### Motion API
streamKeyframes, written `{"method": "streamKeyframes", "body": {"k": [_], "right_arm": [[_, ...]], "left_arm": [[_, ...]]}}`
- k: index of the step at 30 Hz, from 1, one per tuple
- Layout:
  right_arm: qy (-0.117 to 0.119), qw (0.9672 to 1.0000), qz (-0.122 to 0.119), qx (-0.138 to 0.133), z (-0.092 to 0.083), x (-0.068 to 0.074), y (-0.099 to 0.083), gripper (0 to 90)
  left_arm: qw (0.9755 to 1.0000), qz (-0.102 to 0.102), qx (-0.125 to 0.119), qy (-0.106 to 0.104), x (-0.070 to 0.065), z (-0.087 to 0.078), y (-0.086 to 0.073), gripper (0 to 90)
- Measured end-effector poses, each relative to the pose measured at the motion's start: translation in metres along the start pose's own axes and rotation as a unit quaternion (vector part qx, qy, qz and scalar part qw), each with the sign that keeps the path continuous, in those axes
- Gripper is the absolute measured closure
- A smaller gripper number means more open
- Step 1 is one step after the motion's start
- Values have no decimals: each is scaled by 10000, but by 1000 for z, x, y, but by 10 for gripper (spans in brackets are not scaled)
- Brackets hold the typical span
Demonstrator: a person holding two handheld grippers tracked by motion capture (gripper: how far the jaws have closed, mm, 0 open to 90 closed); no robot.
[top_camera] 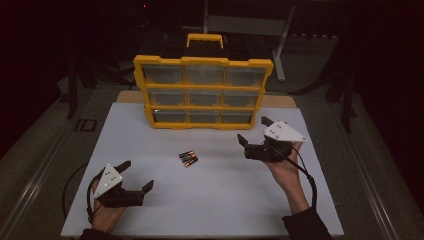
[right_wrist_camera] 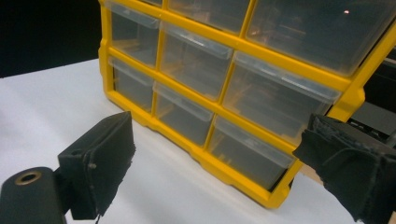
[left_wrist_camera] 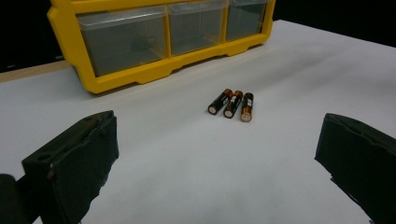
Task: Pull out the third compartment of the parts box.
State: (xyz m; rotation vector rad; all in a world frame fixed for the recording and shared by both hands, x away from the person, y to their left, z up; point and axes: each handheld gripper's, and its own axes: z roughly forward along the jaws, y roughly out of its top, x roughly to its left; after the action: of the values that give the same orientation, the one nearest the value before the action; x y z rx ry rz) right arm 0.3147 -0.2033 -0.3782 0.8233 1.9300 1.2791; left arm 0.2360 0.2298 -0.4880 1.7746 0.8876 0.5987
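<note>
Three black-and-copper cylindrical batteries point(top_camera: 188, 158) lie mid-desk, label print too small to read. Left gripper point(top_camera: 136, 175) near-left, right gripper point(top_camera: 254, 131) far-right, both agape, empty. Yellow clear-drawered organiser's point(top_camera: 202, 107) contents indistinct.

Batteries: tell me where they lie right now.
In the high view the three batteries lie side by side mid-table on the white sheet, just in front of the yellow drawer cabinet, between the open left tongs and right tongs.
</note>
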Motion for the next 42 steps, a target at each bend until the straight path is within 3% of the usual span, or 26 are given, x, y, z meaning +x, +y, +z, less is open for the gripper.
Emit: {"method": "streamKeyframes", "body": {"k": [17, 21, 42], "right_arm": [[-124, 9998, -84, -86, 11, -13, 23, 89], [-181, 9996, -198, 87, 23, -17, 24, 89], [-269, 9983, -438, 273, 58, -29, 39, 89]], "left_arm": [[10000, -10, 5, -16, 0, 0, 0, 1], [10000, -4, 1, -27, 0, 0, 0, 1], [10000, -9, 0, -25, 0, -1, 0, 1]]}}
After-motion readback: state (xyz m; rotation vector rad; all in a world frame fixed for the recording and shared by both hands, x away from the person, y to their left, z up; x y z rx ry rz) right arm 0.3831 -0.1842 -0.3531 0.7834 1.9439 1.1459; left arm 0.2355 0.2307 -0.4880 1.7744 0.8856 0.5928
